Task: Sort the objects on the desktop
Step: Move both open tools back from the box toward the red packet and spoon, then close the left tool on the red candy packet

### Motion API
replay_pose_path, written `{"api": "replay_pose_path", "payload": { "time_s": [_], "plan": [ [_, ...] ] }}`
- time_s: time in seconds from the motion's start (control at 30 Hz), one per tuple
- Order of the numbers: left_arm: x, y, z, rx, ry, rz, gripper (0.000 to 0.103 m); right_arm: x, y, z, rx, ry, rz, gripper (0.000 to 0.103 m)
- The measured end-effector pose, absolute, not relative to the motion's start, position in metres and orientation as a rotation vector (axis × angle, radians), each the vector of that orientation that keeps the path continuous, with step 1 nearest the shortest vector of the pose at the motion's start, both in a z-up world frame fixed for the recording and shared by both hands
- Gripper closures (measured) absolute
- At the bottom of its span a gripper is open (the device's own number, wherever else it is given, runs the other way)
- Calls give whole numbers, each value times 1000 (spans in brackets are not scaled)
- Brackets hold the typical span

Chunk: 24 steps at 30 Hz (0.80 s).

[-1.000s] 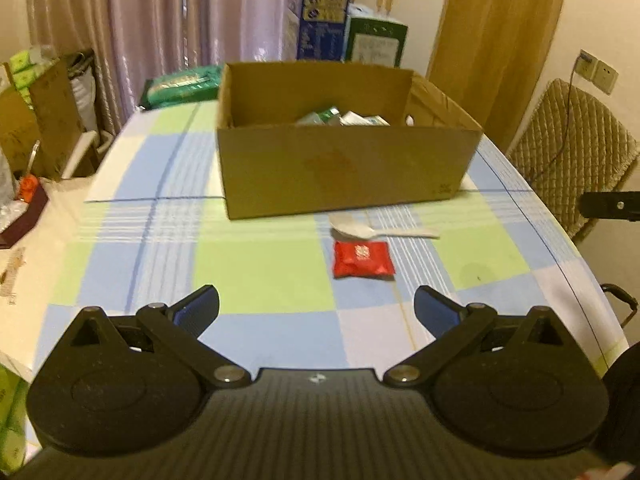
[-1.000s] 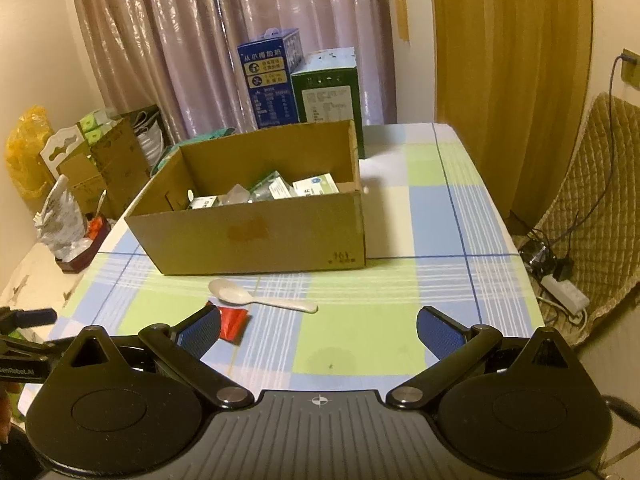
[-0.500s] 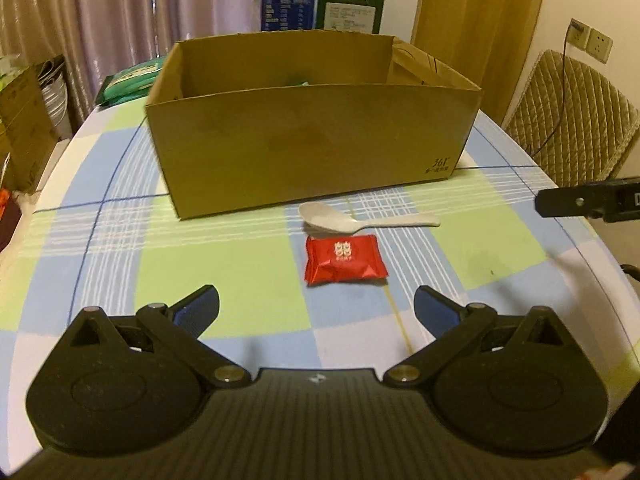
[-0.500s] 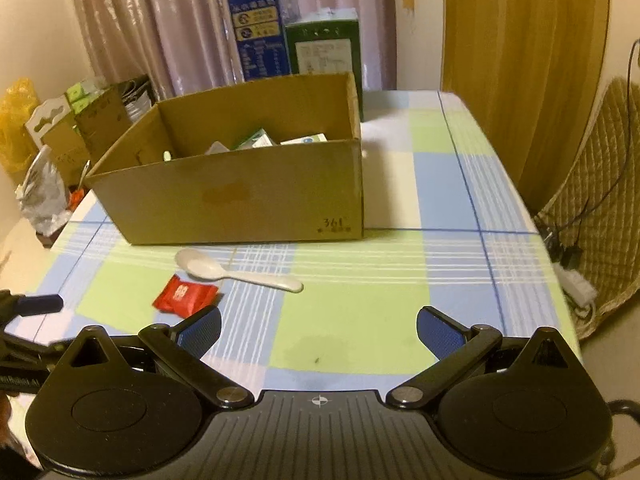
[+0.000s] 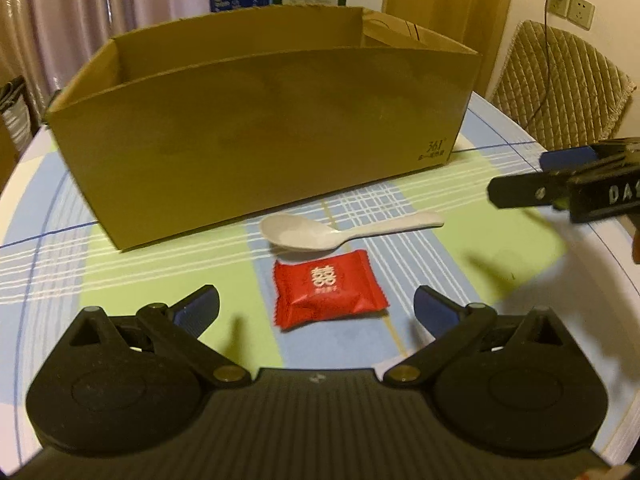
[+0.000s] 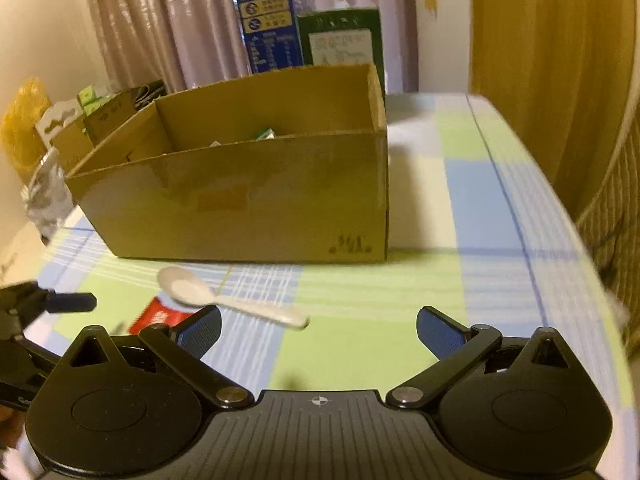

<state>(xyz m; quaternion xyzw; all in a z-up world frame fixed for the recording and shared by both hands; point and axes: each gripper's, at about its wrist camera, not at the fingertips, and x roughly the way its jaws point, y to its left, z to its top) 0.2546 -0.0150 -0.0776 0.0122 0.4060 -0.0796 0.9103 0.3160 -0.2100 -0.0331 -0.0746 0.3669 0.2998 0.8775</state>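
Red packet (image 5: 329, 289) — between open left tool (image 5: 316, 308)

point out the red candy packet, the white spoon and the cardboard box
red candy packet (image 5: 328, 290), left wrist view, centre of the wrapper just below its white print
white spoon (image 5: 298, 232), left wrist view, inside the bowl
cardboard box (image 6: 260, 204), right wrist view, middle of the near wall

Spoon (image 5: 344, 230) between box (image 5: 260, 128) and packet (image 5: 328, 290)
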Motion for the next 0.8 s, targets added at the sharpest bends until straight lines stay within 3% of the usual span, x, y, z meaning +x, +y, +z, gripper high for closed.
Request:
{"api": "replay_pose_path", "payload": {
  "time_s": [0.1, 0.17, 0.47, 0.6, 0.73, 0.8],
  "plan": [
    [264, -17, -86, 4, 859, -171, 2, 316, -202, -40, -209, 763, 637, 2],
    [271, -16, -93, -16, 886, -156, 11, 317, -198, -44, -234, 777, 646, 2],
    [280, -17, -101, -29, 878, -131, 18, 330, -197, -54, -228, 857, 612, 2],
    [280, -21, -101, 18, 870, -121, 30, 331, -196, -56, -240, 869, 616, 2],
    [278, -16, -98, 31, 866, -113, 50, 330, -191, -58, -257, 867, 636, 2],
    [277, -13, -96, 25, 868, -106, 55, 328, -189, -58, -261, 868, 649, 2]
  ]
}}
